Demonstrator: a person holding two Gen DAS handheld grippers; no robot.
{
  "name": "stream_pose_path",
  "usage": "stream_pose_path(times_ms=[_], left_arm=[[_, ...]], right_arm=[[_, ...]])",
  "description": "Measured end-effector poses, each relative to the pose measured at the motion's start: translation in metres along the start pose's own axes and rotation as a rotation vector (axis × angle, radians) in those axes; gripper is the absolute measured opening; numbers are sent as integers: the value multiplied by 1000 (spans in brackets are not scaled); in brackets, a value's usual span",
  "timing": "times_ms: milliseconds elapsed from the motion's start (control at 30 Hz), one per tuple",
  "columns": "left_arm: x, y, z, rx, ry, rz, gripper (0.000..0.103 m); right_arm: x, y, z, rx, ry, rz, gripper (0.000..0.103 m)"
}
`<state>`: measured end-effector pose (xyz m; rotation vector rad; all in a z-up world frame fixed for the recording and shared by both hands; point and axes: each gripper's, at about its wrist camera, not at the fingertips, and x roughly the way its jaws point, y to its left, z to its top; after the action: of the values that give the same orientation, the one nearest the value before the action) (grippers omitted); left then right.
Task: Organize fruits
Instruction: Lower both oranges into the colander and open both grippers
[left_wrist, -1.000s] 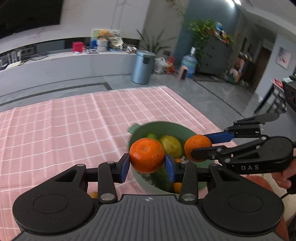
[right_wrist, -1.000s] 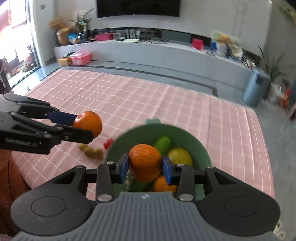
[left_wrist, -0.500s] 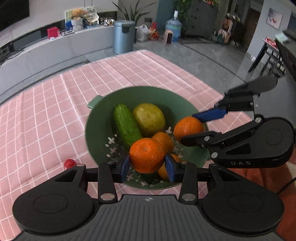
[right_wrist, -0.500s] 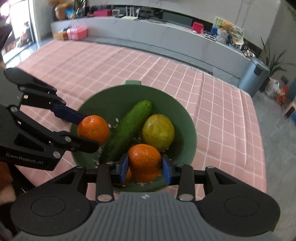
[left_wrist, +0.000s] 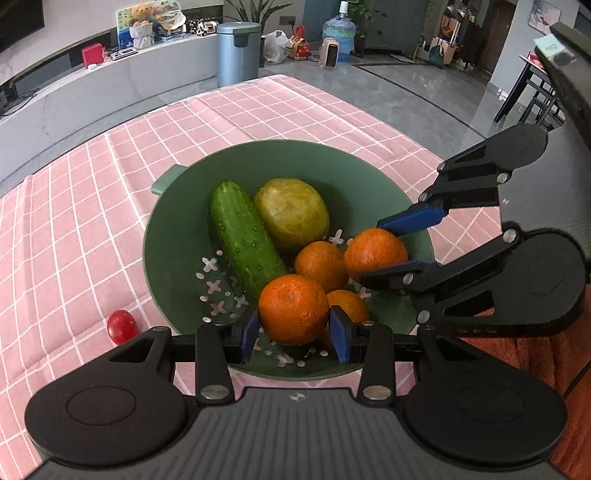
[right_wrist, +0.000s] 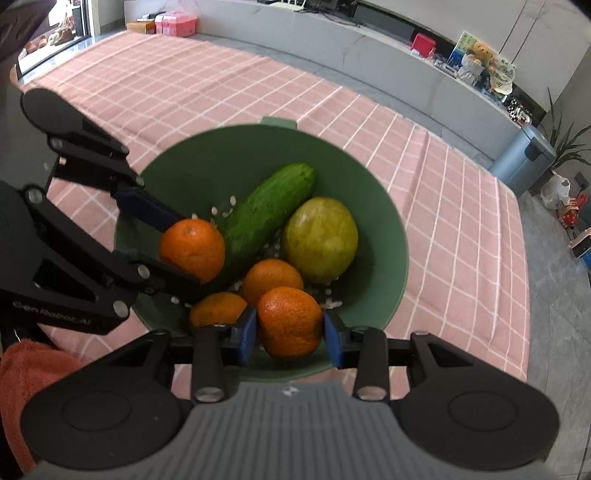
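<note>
Fourth orange (left_wrist: 347, 304) half hidden behind left gripper (left_wrist: 294, 329). Both grippers, right (right_wrist: 289, 328) included, stay clamped on oranges, now lower inside the bowl (left_wrist: 177, 229), toward 6 o'clock.

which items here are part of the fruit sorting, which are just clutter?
Job:
- orange in left gripper
- orange in right gripper
- green bowl holding two loose oranges, cucumber, yellow-green fruit
- red cherry tomato on the cloth

Lying about:
- bin
- water jug
- red box
</note>
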<state>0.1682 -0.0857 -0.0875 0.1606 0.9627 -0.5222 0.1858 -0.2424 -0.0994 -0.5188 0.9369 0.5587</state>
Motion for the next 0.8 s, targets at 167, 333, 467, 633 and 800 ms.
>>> stream_pose_path(times_ms=[167,333,467,633,800], left_arm=[[0,-2,1,10,4,7,47],[-3,-4,3,12,-12,12,58],[-16,-6,4,22,-44,19,63],[-40,-7,5,41,-86,50,64],[-65,-4,2,52,-125,92,64]], right_arm=[[1,-1,0,6,2,2,36],[-6,6,3,-32,-3,-19,45],[-15,13,7,-74,-12,-75,55],[-35,17,12,-66,-60,-144,61],[-60,23,16,4,-149,-177,64]])
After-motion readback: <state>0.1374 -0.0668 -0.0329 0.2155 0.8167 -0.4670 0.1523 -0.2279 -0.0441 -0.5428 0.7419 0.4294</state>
